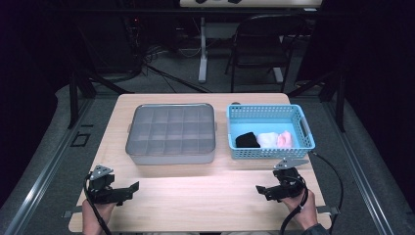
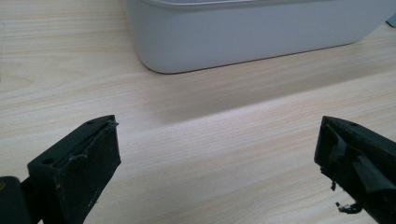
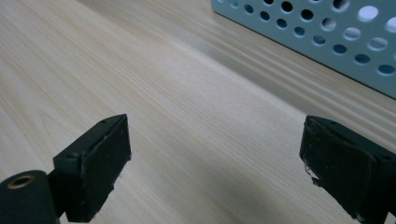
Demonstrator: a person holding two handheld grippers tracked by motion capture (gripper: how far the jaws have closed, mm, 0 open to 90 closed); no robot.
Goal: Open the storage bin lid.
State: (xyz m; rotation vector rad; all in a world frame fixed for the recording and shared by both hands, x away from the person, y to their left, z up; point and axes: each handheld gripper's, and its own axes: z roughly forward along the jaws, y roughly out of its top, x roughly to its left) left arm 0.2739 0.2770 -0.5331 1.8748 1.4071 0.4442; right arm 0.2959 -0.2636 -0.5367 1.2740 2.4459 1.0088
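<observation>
Rolled socks [image 1: 266, 139], one black, one white and one pink, lie in a row along the near wall of the pale blue perforated plastic basket [image 1: 303, 128], at about one o'clock from the right tool [image 1: 265, 191]. That tool rests low with jaws wide and empty; the left tool [image 1: 128, 190] likewise, spread and holding nothing. At its one o'clock sits the grey divided plastic organiser box [image 1: 171, 132], probably the sorting target. Bare wooden worktop [image 1: 195, 196] between both tools leaves free room; basket's near rim must be cleared.
</observation>
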